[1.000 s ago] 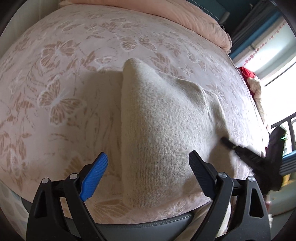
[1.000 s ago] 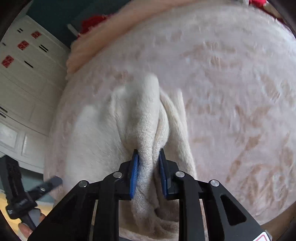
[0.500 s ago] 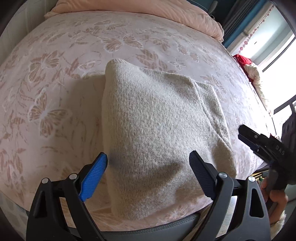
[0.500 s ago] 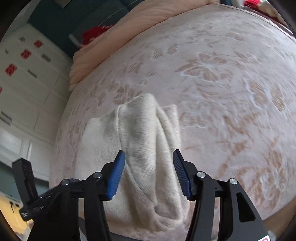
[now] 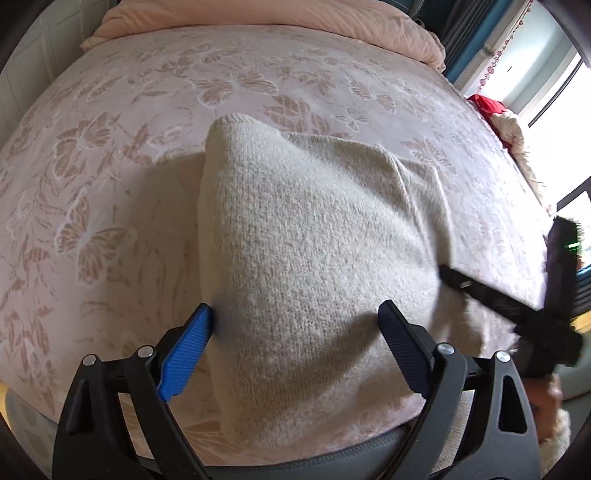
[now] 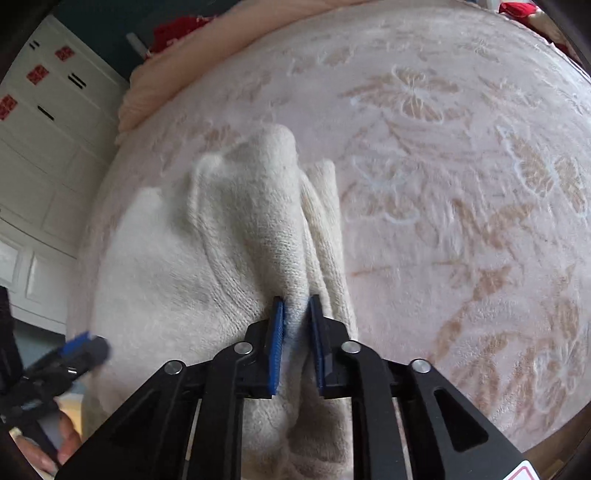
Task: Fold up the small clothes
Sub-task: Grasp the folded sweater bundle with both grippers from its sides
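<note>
two grippers work one cream knitted sweater (image 5: 317, 251) that lies on the bed (image 5: 147, 110), near its front edge, over a pink cover with a butterfly pattern. the right gripper (image 6: 295, 325) has its jaws pressed together on a raised ridge of the knit, pinching a bunched fold along the garment's right side; this grip is probably there so that side can be lifted and carried over the body of the sweater for the next fold. the left gripper (image 5: 295, 325) has its jaws spread wide, one finger at the left edge of the cloth and the other over its middle, holding nothing; it looks placed to steady or pin the near part while the other side is pulled, though whether its tips press on the wool is hard to tell through the fisheye bend

the sweater is thick, fuzzy and off-white, with a fine rib visible up close. it is already partly folded into a rough block, one corner standing up in a soft peak at the far left, a seam line running down its right part. the pinched part bunches into two or three long rolls. a peach quilt (image 5: 280, 18) lies at the head of the bed
</note>
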{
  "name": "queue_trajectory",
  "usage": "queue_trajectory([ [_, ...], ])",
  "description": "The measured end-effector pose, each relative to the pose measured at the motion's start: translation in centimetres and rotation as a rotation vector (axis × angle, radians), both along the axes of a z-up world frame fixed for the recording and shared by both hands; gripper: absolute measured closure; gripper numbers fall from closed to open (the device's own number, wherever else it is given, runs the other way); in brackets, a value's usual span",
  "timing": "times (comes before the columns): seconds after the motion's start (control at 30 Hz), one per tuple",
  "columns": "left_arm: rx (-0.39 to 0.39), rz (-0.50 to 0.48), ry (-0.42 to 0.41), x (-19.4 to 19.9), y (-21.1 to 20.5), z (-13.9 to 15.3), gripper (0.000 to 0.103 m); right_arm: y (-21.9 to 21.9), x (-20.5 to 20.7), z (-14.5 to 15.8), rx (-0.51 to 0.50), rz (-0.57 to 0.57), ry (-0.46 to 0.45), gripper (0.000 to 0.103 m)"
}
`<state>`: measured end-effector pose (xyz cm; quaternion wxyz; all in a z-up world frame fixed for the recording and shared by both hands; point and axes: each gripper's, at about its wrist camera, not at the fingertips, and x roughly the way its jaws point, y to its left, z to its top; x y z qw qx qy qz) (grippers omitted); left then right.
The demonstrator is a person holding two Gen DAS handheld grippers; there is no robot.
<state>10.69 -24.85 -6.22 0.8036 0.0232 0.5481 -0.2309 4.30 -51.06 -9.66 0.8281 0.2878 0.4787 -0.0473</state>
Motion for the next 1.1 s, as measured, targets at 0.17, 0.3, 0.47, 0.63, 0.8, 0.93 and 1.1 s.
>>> queue_trajectory([
  [0.17,0.002,0.007,0.009,0.4,0.0,-0.2,0.014,-0.7,-0.7,0.7,-0.036,-0.044,0.005,0.027],
  [0.3,-0.019,0.018,0.033,1.2,0.2,-0.7,0.01,-1.0,-1.3,-2.8,0.105,-0.028,0.062,0.026],
  [0.47,-0.1,0.069,0.155,3.6,1.3,-3.7,0.007,-0.7,-1.6,-4.5,0.209,-0.046,0.025,0.015],
  [0.63,-0.325,0.158,0.376,6.1,3.0,-8.0,0.005,-0.7,0.1,-5.4,0.295,-0.046,0.002,0.014],
  [0.8,-0.305,0.123,0.37,6.2,1.2,-7.2,0.013,-0.7,0.8,-5.1,0.371,-0.068,-0.002,0.047],
  [0.93,-0.305,0.07,0.348,5.6,1.1,-4.2,0.047,-1.0,-1.3,-1.8,0.391,-0.09,-0.075,0.068],
  [1.1,-0.348,-0.047,0.406,2.5,0.4,-2.5,0.045,-0.8,-6.2,0.8,0.3,-0.102,-0.063,0.067],
])
